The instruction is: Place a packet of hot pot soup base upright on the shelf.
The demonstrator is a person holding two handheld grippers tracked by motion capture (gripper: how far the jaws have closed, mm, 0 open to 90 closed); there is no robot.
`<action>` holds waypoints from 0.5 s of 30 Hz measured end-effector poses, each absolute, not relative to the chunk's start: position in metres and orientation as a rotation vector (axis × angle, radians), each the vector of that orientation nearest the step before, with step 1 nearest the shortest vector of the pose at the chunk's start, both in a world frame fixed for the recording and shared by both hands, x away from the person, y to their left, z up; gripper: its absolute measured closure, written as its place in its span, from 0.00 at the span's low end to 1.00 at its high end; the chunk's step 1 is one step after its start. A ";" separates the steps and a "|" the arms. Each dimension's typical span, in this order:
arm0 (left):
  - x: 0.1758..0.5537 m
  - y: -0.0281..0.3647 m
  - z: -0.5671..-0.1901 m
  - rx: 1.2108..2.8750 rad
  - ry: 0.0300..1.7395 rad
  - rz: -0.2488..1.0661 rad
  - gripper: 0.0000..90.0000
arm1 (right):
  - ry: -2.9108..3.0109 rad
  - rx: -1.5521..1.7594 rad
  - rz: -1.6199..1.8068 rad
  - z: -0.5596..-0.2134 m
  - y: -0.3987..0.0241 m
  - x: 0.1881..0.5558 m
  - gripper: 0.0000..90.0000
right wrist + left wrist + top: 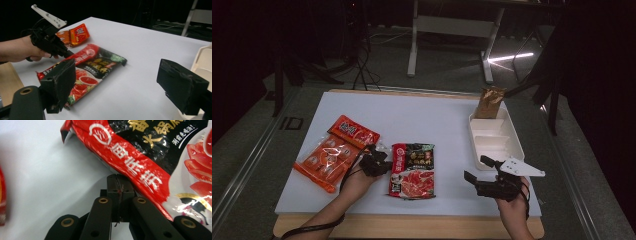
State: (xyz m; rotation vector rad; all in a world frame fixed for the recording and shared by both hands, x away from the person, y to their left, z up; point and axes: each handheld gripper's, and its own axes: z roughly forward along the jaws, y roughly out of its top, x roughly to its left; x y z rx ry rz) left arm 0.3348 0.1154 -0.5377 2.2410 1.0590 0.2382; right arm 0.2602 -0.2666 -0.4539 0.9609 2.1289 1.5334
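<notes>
A white sheet covers the wooden counter [412,125]; the room around it is dark. Nearest, the right gripper [484,180] hovers with its jaws wide, nothing between them. The left gripper [384,164] has its jaws closed tight on the left edge of the red-and-black pouch [413,170]. The pouch lies flat near the front, its long axis running front to back. Left of it lies an orange packet [334,152]. Farther right sits a white tray [507,132], with a brown bag [489,102] at its far end.
</notes>
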 end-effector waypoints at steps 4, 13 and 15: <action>0.337 0.110 -0.537 2.244 1.041 0.225 1.00 | 2.130 0.961 1.527 -0.454 -0.267 0.261 0.17; 0.338 0.103 -0.538 2.246 1.026 0.186 1.00 | 2.128 0.925 1.511 -0.455 -0.269 0.262 0.20; 0.338 0.105 -0.538 2.237 1.040 0.171 1.00 | 2.128 0.918 1.506 -0.455 -0.269 0.263 0.19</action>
